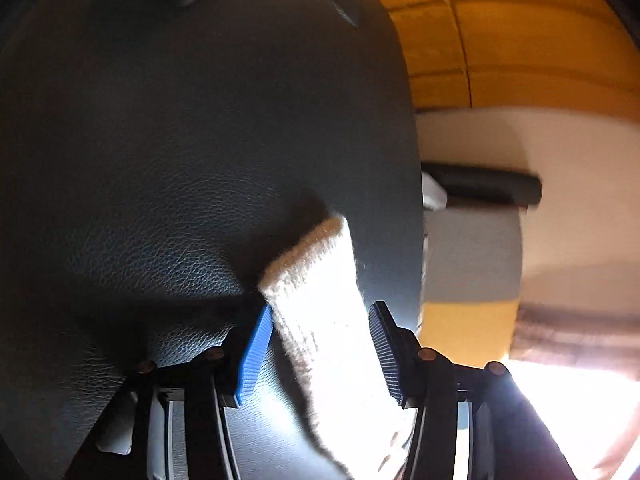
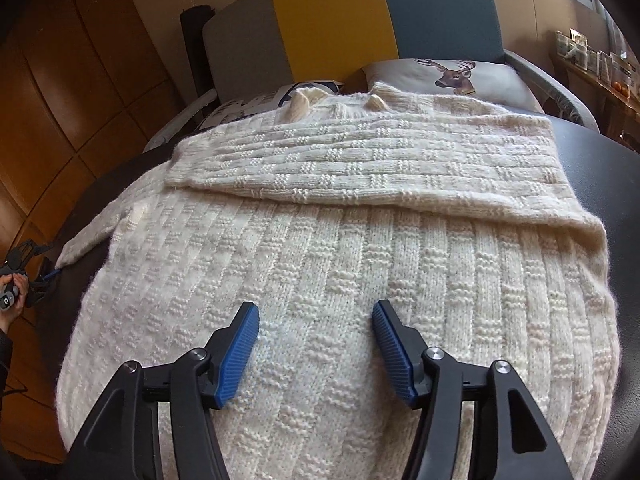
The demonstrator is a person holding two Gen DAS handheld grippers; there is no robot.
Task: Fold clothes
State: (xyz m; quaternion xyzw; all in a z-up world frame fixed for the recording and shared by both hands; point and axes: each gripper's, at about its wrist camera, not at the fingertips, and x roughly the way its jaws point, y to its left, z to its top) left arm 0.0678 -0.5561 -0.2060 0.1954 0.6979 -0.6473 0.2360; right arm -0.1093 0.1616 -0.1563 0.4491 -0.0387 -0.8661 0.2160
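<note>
On the dark leather surface (image 2: 600, 184) – a cream sweater (image 2: 320, 248), wood-panelled wall (image 2: 80, 80) behind.

Left wrist view: close above the dark leather-textured surface (image 1: 168, 184), facing along the cream knitted sleeve cuff (image 1: 320, 304). Right wrist view: higher, facing the striped sofa back (image 2: 336, 28). Both show that cuff (image 2: 76, 246).

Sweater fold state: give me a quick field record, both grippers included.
garment: cream knit sweater, lying flat on a dark leather surface
right sleeve side: folded across the chest
other sleeve: stretched out to the side, cuff between the left gripper's fingers
left gripper: open around the cuff, not clamped
right gripper: open, over the sweater's lower body, holding nothing
background: deer-print cushion behind the collar
</note>
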